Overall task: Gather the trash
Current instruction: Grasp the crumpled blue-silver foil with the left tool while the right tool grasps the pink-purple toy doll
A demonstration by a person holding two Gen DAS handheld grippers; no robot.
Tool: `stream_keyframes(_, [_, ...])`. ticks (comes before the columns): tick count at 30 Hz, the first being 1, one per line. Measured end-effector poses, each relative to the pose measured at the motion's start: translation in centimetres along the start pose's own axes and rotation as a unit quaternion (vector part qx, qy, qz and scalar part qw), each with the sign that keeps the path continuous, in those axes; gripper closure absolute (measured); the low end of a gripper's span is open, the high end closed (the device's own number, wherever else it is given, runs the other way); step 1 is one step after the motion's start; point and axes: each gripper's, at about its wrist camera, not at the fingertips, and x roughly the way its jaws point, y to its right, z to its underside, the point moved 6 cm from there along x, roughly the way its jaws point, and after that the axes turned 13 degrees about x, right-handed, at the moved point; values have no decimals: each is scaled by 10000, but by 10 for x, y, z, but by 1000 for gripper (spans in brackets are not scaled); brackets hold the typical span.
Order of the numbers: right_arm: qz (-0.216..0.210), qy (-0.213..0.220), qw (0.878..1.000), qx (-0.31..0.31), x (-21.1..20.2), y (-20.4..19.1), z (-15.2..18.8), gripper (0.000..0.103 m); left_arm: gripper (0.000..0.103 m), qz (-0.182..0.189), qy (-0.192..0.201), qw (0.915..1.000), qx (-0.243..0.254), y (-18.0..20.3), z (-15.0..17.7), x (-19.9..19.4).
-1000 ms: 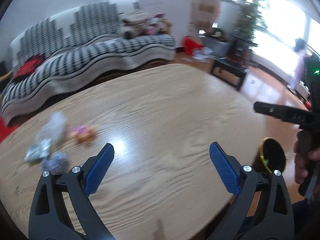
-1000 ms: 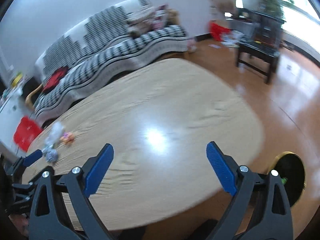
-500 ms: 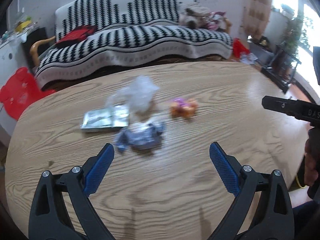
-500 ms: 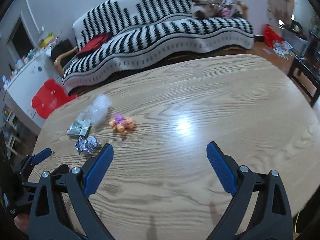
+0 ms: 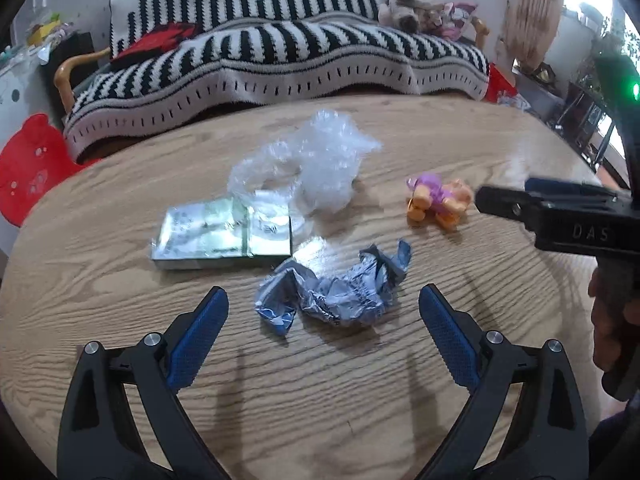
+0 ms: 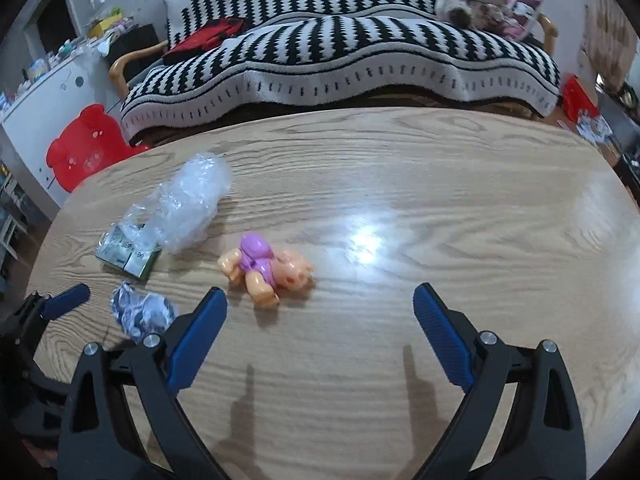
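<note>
On the oval wooden table lie a crumpled grey-blue wrapper, a flat silver-green foil packet and a wad of clear plastic film. My left gripper is open, low over the table, its blue pads flanking the crumpled wrapper without touching it. My right gripper is open and empty, just short of an orange and purple toy figure. Its black body reaches in from the right in the left wrist view.
A sofa under a black-and-white striped cover stands behind the table, with a red cushion and plush toys on it. A red bear-shaped stool sits on the floor at left. A hand grips the right tool.
Both views swung left from the bare right end of the table to the trash pile. My left gripper has closed in on the crumpled wrapper; the right has neared the toy figure.
</note>
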Motion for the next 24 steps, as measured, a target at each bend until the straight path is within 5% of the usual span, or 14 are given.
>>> stream_keyframes(12, [-116,-268,9995,-97,48,-18,-3,12,11,81,-66,9996,-273,-5,4,20])
stream_keyframes(14, [-78,-214,9995,-204,49,-21,-2,14,18,110,-37,9995,-277,-6,3,20])
stream_keyframes(18, [-162,-267,9983,-501,47,-34,4,38,44,181,-52,9994,-298,-5,3,20])
stream_keyframes(23, [-265,-236,9978,-567,36,-41,7,40,60,216,4,9997,-135,2,-1,10])
stream_keyframes(24, [-279,-226,9978,-560,32,-41,7,55,61,253,8,9996,-153,3,-1,7])
